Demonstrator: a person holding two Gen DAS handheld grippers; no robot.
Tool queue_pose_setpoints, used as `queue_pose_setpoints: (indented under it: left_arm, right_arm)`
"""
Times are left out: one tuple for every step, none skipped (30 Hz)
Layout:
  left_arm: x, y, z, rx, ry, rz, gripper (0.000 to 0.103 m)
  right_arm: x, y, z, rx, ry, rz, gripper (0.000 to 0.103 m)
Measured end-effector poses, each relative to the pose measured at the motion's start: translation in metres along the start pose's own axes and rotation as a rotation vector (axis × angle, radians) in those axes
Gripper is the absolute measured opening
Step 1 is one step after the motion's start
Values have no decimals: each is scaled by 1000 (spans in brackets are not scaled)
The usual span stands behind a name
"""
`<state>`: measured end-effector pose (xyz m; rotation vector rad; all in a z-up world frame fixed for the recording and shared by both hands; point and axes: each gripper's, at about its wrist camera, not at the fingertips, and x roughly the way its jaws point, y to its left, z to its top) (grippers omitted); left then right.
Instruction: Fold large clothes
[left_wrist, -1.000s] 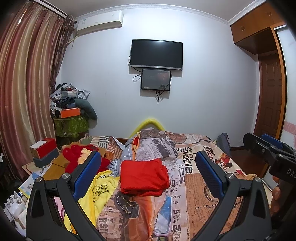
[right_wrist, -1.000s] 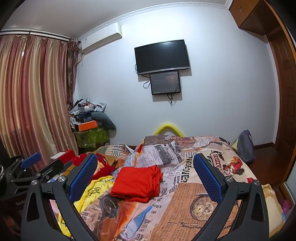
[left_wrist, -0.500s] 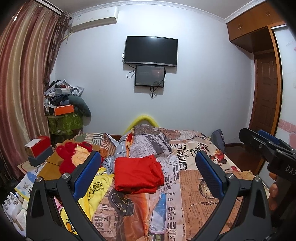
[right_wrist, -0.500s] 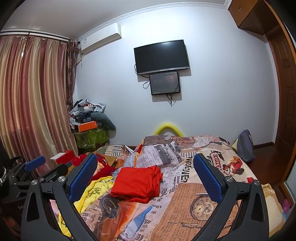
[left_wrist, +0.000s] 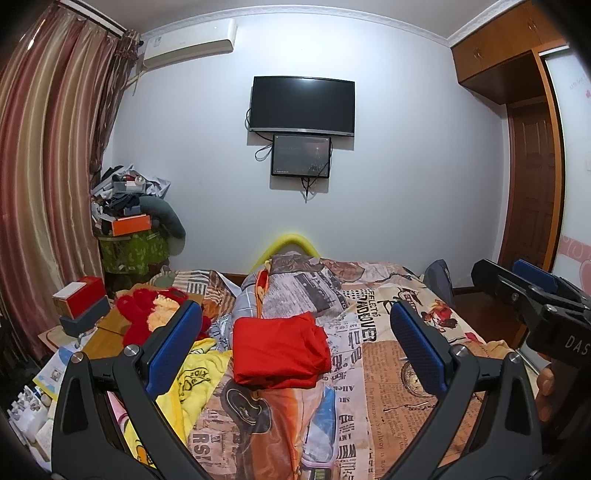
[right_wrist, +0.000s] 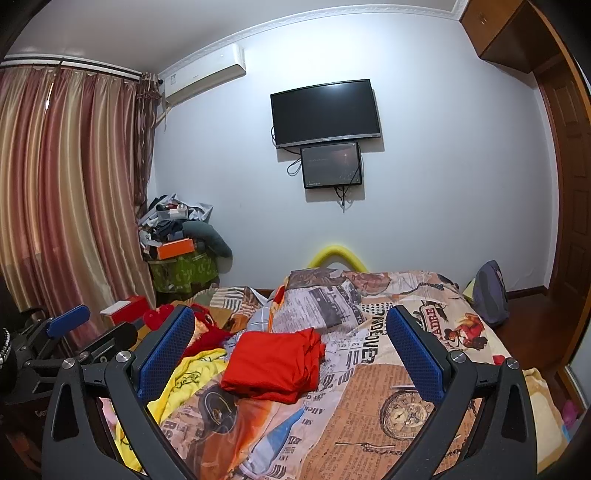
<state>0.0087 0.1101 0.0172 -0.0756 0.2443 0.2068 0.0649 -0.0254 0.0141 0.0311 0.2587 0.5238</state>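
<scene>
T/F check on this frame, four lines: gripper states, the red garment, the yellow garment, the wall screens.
1. Both grippers are open and hold nothing. True: left gripper and right gripper have jaws wide apart.
2. The red garment lies spread flat, unfolded. False: it is folded into a compact stack on the bed.
3. The yellow garment lies crumpled to the left of the red one. True.
4. The small screen hangs above the TV. False: it hangs below it.
</scene>
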Motion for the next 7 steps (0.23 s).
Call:
queue_pose_setpoints:
  left_arm:
    - [0,0,0,0,-3,1,102]
    - [-2,-2,0,0,-7,2,102]
    - [-2,-2,1,-1,-9,3,102]
    - [-3,-1,1,-2,-11,2,102]
    - [-3,-1,2,-5,-13,1,102]
    - [-4,0,2,-6,-13,-1,102]
    - [-4,1,2,-5,-13,0,102]
  right_arm:
    - [0,0,0,1,0,1,103]
    - [0,0,0,1,-1,2,103]
    - [0,0,1,2,-1,2,103]
    - [-1,0,0,2,-2,2,103]
    - [-1,-1,0,2,-3,2,103]
    - [-1,-1,0,3,-4,2,103]
    - [-1,-1,0,4,-4,1,103]
